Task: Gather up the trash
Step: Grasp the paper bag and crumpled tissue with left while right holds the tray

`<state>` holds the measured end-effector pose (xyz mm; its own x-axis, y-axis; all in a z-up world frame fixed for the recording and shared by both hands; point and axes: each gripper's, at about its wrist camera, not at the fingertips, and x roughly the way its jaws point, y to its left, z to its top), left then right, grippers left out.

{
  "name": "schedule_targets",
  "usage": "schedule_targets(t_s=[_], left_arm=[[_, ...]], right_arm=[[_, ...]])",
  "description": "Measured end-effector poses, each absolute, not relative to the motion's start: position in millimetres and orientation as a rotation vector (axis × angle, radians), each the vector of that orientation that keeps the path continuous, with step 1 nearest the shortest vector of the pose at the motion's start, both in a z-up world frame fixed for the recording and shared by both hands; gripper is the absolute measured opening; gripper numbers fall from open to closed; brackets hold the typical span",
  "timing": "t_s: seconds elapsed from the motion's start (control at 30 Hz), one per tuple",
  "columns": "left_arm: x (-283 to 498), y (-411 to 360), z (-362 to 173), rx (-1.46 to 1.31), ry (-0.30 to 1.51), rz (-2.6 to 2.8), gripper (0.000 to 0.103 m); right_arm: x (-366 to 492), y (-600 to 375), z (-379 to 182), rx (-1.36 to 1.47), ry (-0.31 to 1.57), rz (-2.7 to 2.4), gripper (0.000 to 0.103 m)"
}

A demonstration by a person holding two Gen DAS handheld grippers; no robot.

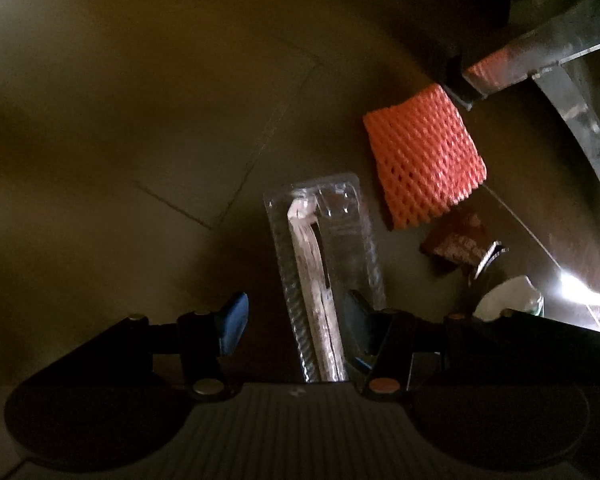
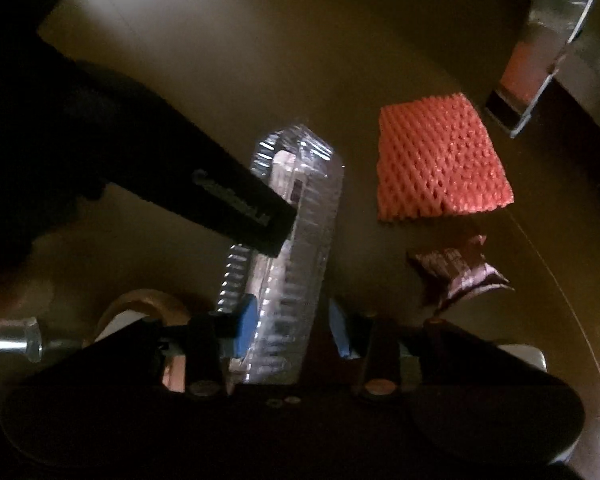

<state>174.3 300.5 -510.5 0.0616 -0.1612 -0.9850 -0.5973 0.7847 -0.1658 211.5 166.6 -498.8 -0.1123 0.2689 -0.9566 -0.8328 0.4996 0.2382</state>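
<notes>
Clear blister pack (image 2: 284, 264): long axis runs straight away from right gripper, far end toward the orange foam net (image 2: 440, 160), which is the landmark.
Position: beside net, apart, on brown floor (image 2: 220, 80).
Right gripper (image 2: 292, 328): blue pads astride pack's near end; contact unclear.
Left gripper (image 1: 296, 320): jaws apart, one pad under the pack's edge.
Brown wrapper (image 2: 460, 272): just below net.
</notes>
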Motion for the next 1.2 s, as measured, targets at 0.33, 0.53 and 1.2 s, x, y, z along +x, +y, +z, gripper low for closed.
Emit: schedule_targets(t_s=[0.33, 0.53, 1.2], left_arm=[[174.7, 323.6, -507.2, -0.694, 1.458, 0.438, 0.053], [186.1, 325.5, -484.3, -0.676, 1.368, 0.382, 0.053], [243.9, 155.4, -492.0, -0.366, 1.523, -0.267, 0.074]], right_arm=[[225.8, 168.0, -510.0, -0.443, 1.464, 1.005, 0.002], [229.1, 138.5, -490.6, -0.389, 1.474, 0.950, 0.001], [296.5, -87.8, -371.7, -0.218, 1.472, 0.504, 0.002]])
